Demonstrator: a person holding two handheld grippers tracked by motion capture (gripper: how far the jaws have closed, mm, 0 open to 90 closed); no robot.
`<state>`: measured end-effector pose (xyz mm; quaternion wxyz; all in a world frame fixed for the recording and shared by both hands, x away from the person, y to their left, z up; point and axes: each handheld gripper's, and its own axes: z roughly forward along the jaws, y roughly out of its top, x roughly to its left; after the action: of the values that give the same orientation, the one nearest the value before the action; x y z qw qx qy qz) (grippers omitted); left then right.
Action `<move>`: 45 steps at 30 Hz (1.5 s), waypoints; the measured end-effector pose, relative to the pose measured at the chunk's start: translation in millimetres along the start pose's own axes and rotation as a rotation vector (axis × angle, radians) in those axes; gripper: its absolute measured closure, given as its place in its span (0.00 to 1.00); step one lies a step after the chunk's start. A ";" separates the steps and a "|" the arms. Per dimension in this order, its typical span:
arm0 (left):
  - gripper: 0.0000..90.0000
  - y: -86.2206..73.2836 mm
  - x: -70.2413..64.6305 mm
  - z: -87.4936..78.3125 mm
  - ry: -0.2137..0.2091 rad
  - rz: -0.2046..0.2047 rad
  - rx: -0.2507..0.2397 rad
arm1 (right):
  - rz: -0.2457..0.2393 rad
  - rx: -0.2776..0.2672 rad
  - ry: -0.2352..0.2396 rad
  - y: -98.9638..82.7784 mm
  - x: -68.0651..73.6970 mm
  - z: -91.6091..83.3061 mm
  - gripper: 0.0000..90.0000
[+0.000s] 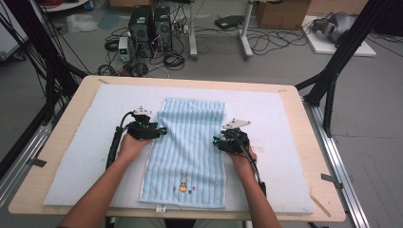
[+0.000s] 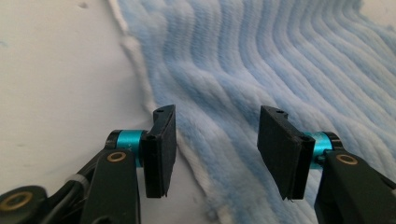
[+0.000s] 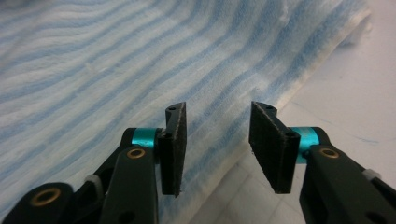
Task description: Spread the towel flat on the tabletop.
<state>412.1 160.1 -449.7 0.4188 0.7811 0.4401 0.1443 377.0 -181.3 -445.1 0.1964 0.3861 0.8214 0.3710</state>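
The left gripper (image 1: 162, 130) sits at the left long edge of the towel (image 1: 190, 142), about halfway along it, its jaws parted and released; in the left gripper view (image 2: 212, 149) the white-trimmed hem runs up between the two flat black pads (image 2: 163, 149) without either pressing on it. The right gripper (image 1: 216, 140) mirrors it at the towel's right edge, jaws likewise apart and gripping nothing; in the right gripper view (image 3: 215, 144) the hem (image 3: 261, 121) lies below the gap, with bare padding to its right. The towel is pale blue, plush, ribbed in lengthwise stripes, and lies flat and rectangular, with a small embroidered rabbit (image 1: 183, 183) near the end closest to the person. It rests in the middle of a white, felt-like mat (image 1: 95, 156) that covers most of the light wooden table (image 1: 43, 171). Each gripper has teal metal collars behind the pads and a black cable trailing back along the forearm.
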 end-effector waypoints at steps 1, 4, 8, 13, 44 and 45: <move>0.54 -0.1 -1.0 0.2 0.007 0.010 0.002 | -0.007 0.013 0.000 0.6 0.2 3.8 0.70; 0.71 -0.7 -1.8 -1.1 0.049 0.036 0.000 | -0.002 0.008 0.024 3.7 -1.9 10.0 0.85; 0.96 0.3 -2.7 2.2 0.078 0.039 -0.016 | -0.025 0.014 0.002 11.3 -5.0 17.9 0.96; 0.96 6.2 9.6 5.3 0.127 -0.046 -0.081 | 0.006 0.027 -0.065 27.0 -19.1 31.5 0.96; 0.51 -40.9 -18.4 -63.8 -0.149 0.023 -0.094 | -0.003 -0.052 0.093 -34.3 8.9 -58.5 0.72; 0.52 -42.9 -20.2 -64.7 -0.148 0.025 -0.091 | -0.004 -0.044 0.101 -38.2 12.3 -58.8 0.72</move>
<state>337.8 189.1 -441.0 0.4833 0.7753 0.3911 0.1114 314.8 -215.0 -436.5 0.1640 0.3606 0.8227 0.4076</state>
